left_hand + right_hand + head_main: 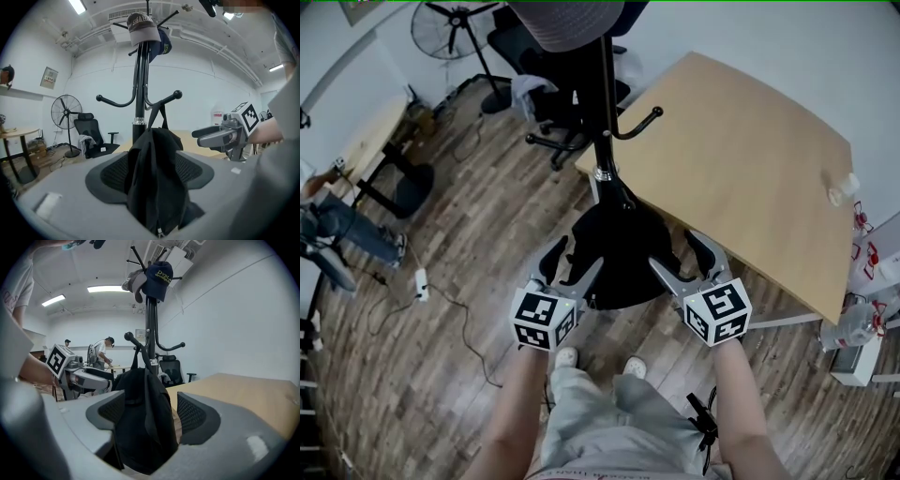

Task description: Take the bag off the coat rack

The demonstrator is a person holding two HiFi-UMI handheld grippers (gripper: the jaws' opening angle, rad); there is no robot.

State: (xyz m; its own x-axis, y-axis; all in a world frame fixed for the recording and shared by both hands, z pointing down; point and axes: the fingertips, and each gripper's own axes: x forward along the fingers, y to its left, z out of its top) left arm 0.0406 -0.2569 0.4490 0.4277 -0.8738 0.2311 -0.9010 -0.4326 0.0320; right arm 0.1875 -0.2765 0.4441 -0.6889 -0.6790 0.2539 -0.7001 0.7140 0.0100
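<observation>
A black bag (619, 246) hangs by its straps from a low hook of the black coat rack (607, 112). My left gripper (572, 264) is at the bag's left edge and my right gripper (677, 255) at its right edge, both open. In the left gripper view the bag (157, 187) hangs down between the spread jaws of the left gripper (154, 171), and its straps (158, 115) run up to the hook. In the right gripper view the bag (140, 427) likewise fills the gap between the jaws of the right gripper (151, 412). Neither gripper has closed on it.
A wooden table (741, 159) stands right behind the rack, with a bottle (844, 188) near its far edge. Caps (158, 275) sit on the rack's top. An office chair (544, 84), a fan (450, 28), a floor cable (441, 300) and a person (328, 230) are to the left.
</observation>
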